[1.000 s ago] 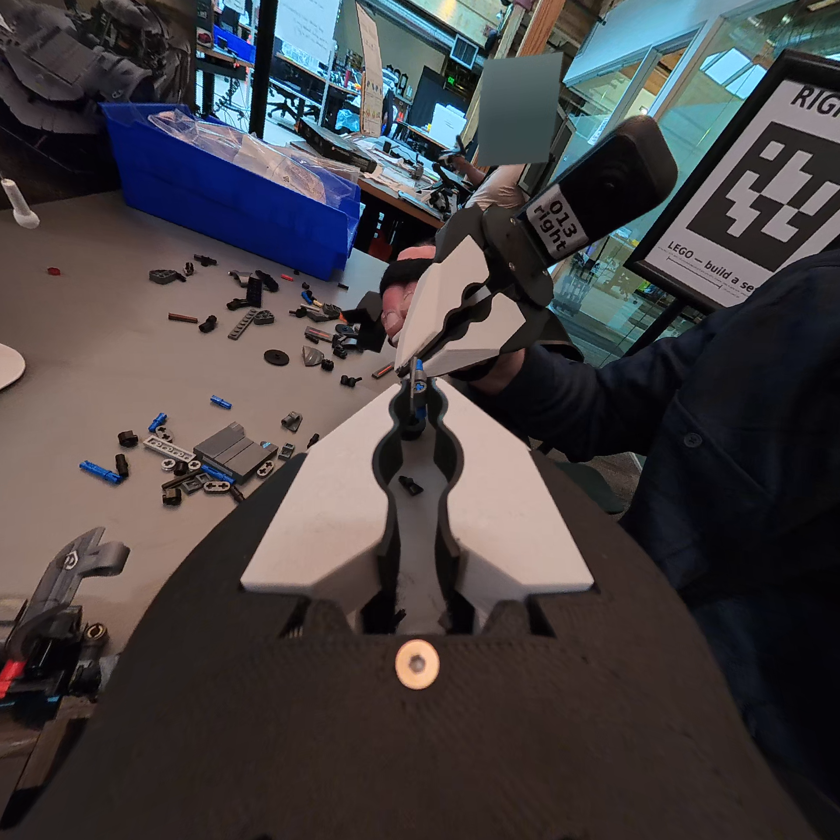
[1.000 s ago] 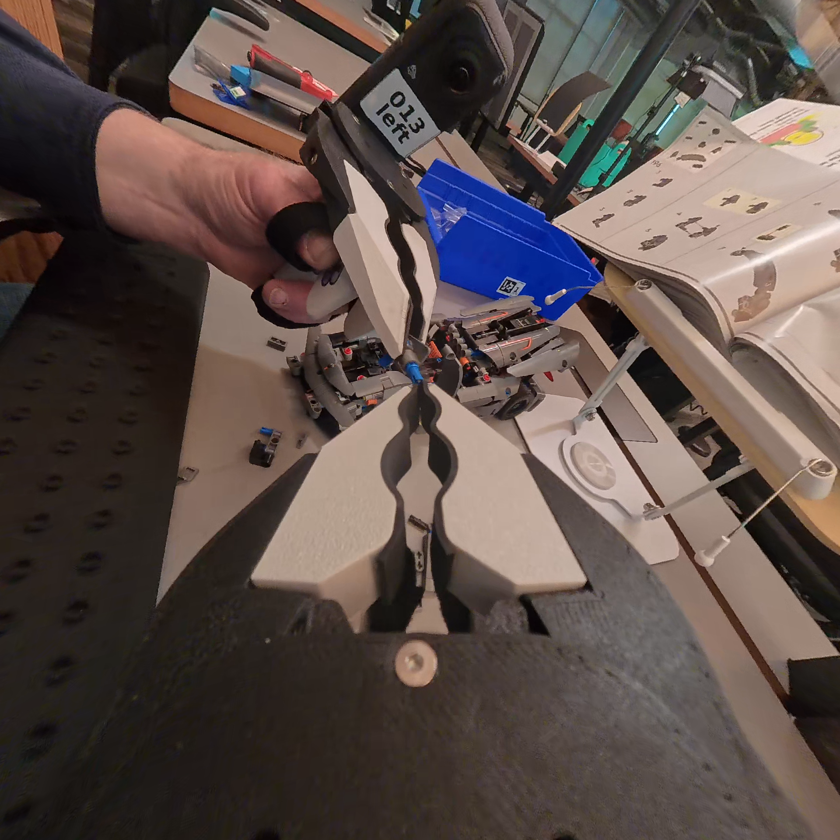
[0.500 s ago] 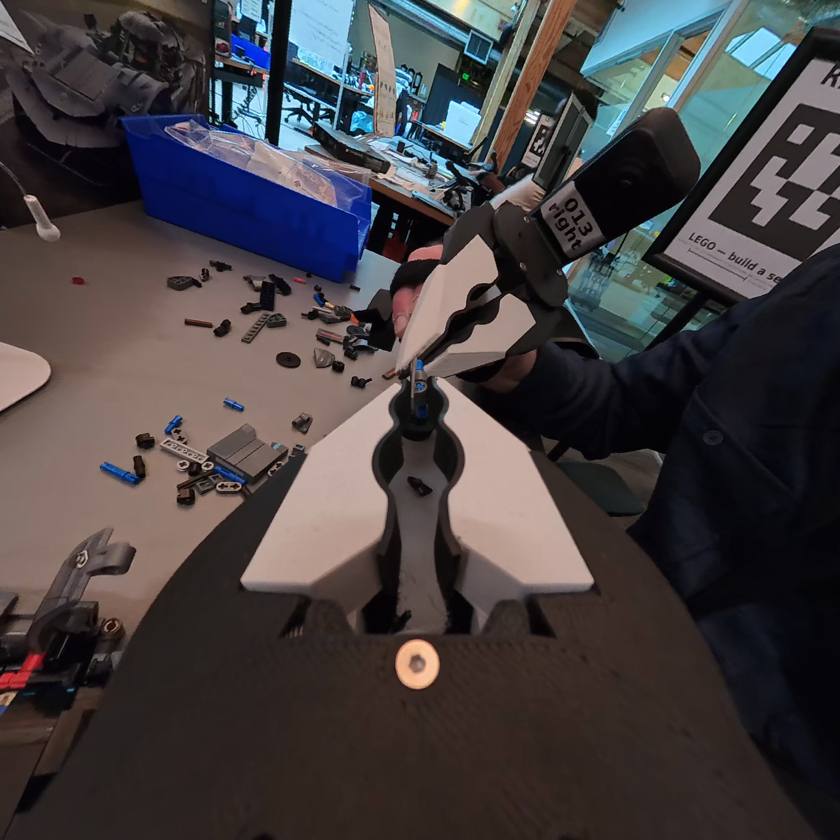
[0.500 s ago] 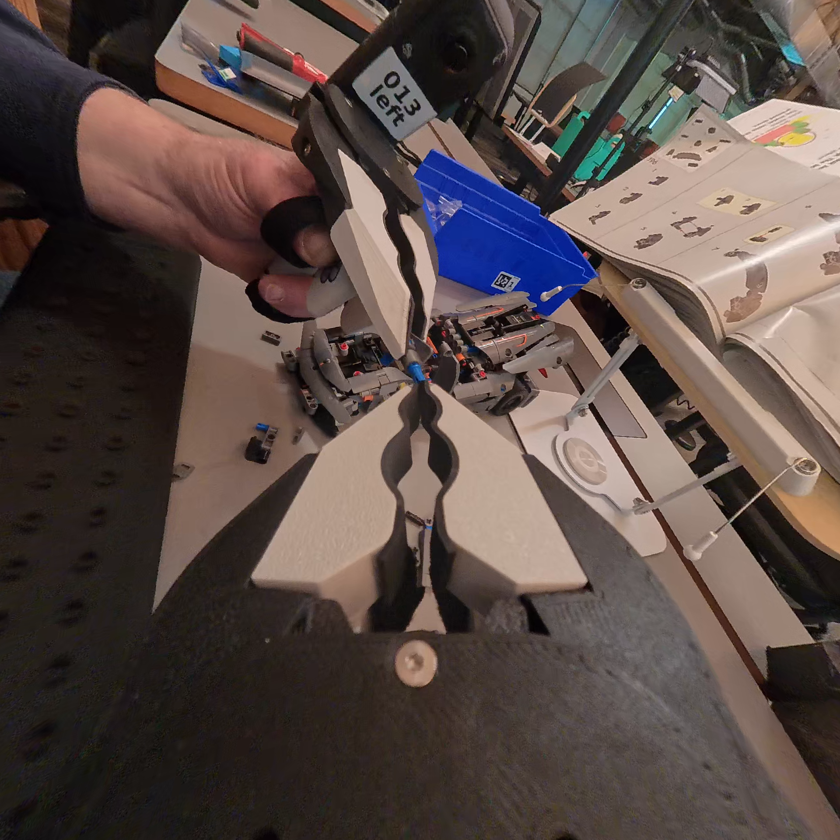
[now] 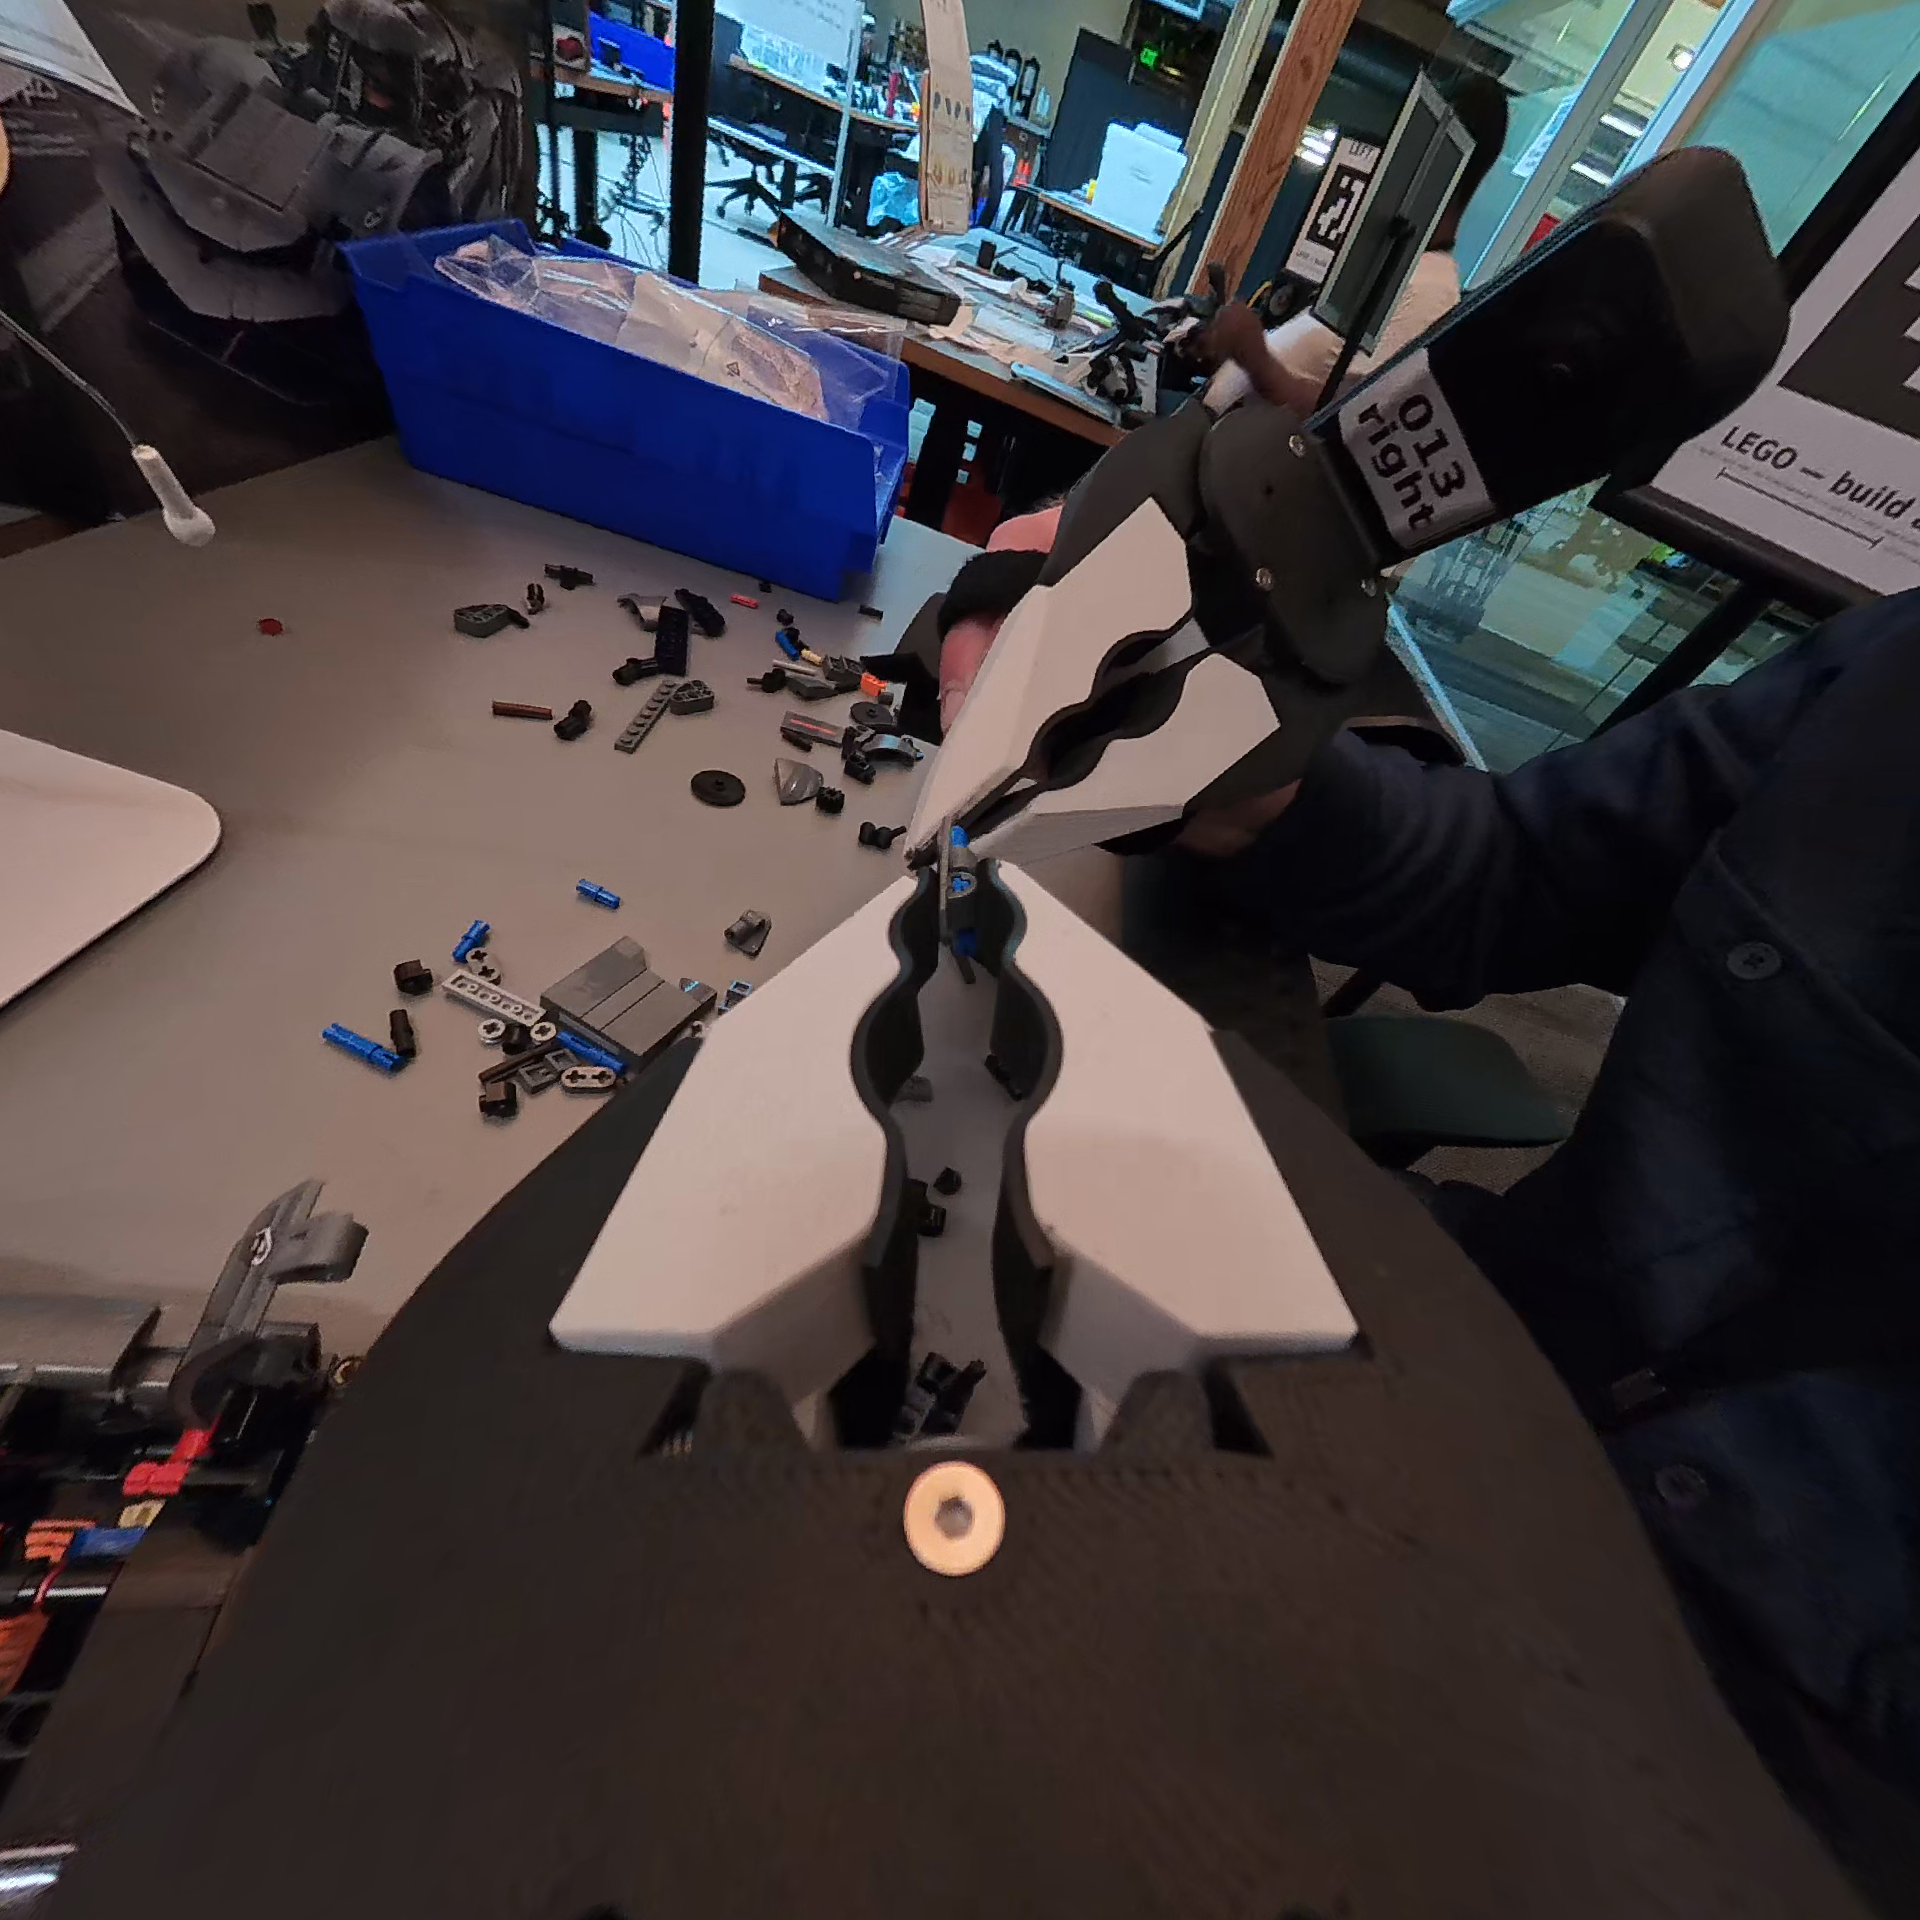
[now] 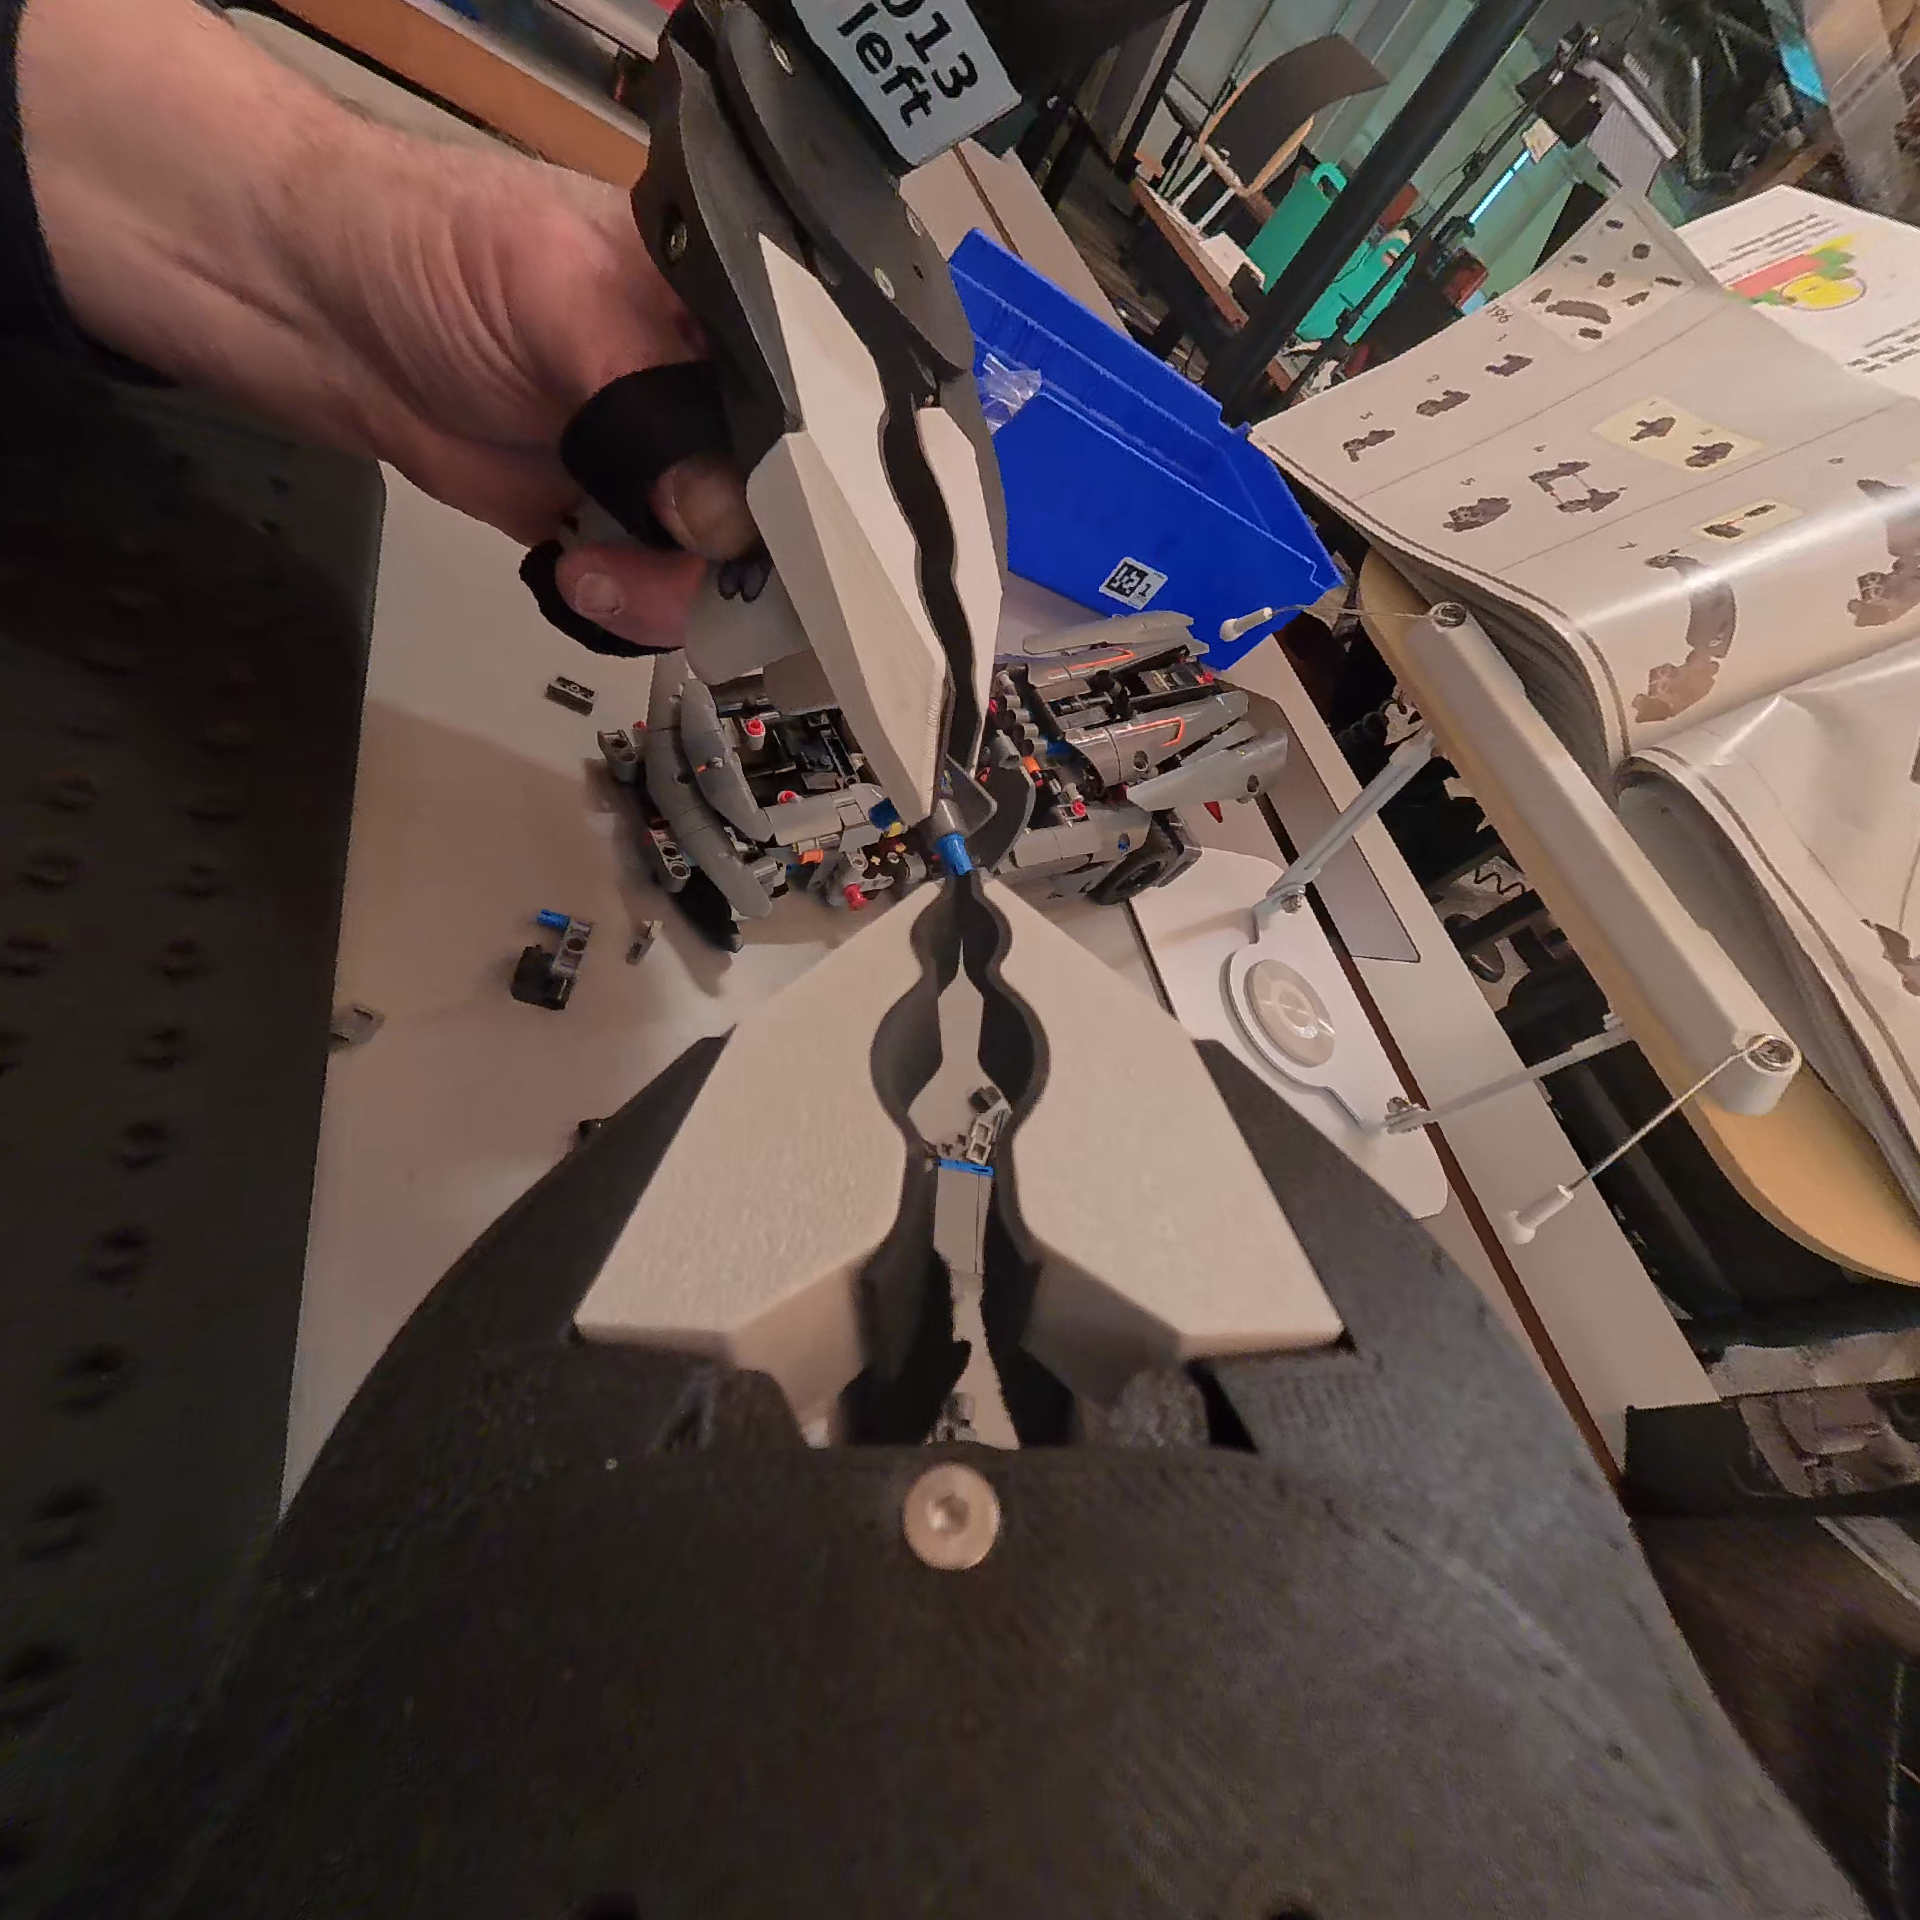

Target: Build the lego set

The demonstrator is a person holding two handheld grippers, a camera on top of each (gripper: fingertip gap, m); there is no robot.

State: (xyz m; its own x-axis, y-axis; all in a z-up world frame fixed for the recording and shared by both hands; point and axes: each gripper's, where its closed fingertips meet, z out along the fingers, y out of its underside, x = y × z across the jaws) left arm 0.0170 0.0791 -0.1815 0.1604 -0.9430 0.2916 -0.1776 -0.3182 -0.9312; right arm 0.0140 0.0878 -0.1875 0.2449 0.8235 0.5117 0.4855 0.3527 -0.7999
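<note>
Grey worktable (image 5: pixel 312 831) under both tools; my left gripper (image 5: pixel 961 904) clamps a small grey piece with blue pin (image 5: pixel 958 883); right gripper (image 6: pixel 961 894), nearly closed, has backed off the pin tip since a second ago, looks seated; loose parts (image 5: pixel 665 707), half-built model (image 6: pixel 831 790), blue bin (image 5: pixel 623 416) beyond.

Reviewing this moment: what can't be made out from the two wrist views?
- Small grey and blue piece between the two gripper tips: too small in both views to tell its shape or which tips actually clamp it.
- Partly built model, right wrist view: its middle is hidden behind the left gripper.
- Same model, left wrist view: cut off at the lower left edge.
- Instruction booklet: cut off by the right edge.
</note>
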